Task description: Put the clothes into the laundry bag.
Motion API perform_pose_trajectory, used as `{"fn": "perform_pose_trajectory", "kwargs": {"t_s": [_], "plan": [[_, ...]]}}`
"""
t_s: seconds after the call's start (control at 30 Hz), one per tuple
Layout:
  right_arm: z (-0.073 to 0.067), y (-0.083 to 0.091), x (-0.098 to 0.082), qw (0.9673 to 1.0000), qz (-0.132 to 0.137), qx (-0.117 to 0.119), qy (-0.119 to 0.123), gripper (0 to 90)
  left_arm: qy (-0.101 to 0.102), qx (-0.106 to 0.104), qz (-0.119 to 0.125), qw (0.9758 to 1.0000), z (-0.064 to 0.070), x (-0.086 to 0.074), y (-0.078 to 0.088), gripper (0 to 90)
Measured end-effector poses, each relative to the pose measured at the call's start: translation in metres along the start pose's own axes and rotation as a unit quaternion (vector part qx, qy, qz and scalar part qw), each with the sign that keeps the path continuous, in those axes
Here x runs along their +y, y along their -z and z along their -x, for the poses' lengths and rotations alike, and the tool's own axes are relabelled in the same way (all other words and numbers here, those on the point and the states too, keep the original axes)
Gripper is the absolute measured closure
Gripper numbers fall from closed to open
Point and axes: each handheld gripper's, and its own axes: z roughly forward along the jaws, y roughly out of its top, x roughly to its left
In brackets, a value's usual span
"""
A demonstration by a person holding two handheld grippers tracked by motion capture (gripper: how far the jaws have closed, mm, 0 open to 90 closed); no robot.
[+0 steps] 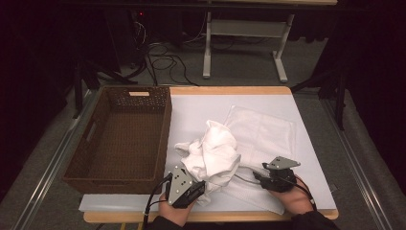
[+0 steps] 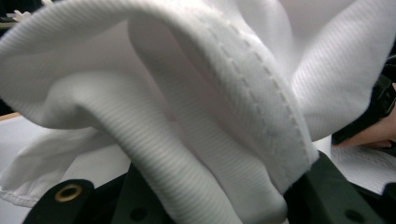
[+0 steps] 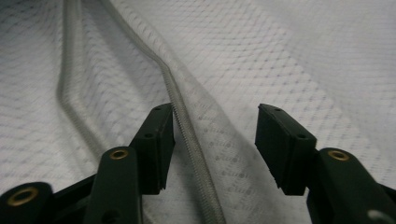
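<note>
Your left gripper (image 1: 191, 191) sits at the table's near edge, clamped on a thick fold of the bunched towel (image 1: 213, 153), whose hemmed edge (image 2: 261, 107) runs between its jaws. Your right gripper (image 1: 274, 179), beside it, is parted over the flat towel (image 1: 263, 132); a raised hem (image 3: 187, 135) lies between the pads, close against one, unpinched. The bunched towel rests partly on the flat one, mid-table. Left, the basket (image 1: 163, 139) stands just beside the towels.

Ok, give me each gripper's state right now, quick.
Left gripper: shut on the bunched white towel.
Right gripper: open, jaws apart over the flat towel, its hem between them, nothing held.
</note>
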Motion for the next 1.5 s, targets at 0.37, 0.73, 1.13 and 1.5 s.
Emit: {"fn": "perform_pose_trajectory", "kwargs": {"t_s": [0.37, 0.73, 1.13, 1.5], "plan": [[0.017, 0.007, -0.001, 0.9987, 0.028, 0.007, -0.042, 61.1, 0.008, 0.004, -0.001, 1.0000, -0.003, -0.001, 0.001, 62.8], [0.003, 0.002, 0.001, 0.9996, 0.011, 0.027, 0.003, 65.6, 0.008, 0.003, 0.002, 1.0000, -0.003, 0.000, 0.003, 62.8], [0.016, 0.007, -0.001, 0.9981, 0.033, 0.038, -0.035, 82.2, 0.007, 0.000, 0.000, 1.0000, -0.002, 0.000, 0.002, 62.8], [0.014, 0.001, 0.001, 0.9988, 0.017, 0.040, -0.023, 80.7, 0.008, 0.001, -0.002, 1.0000, -0.002, -0.001, 0.002, 62.8]]}}
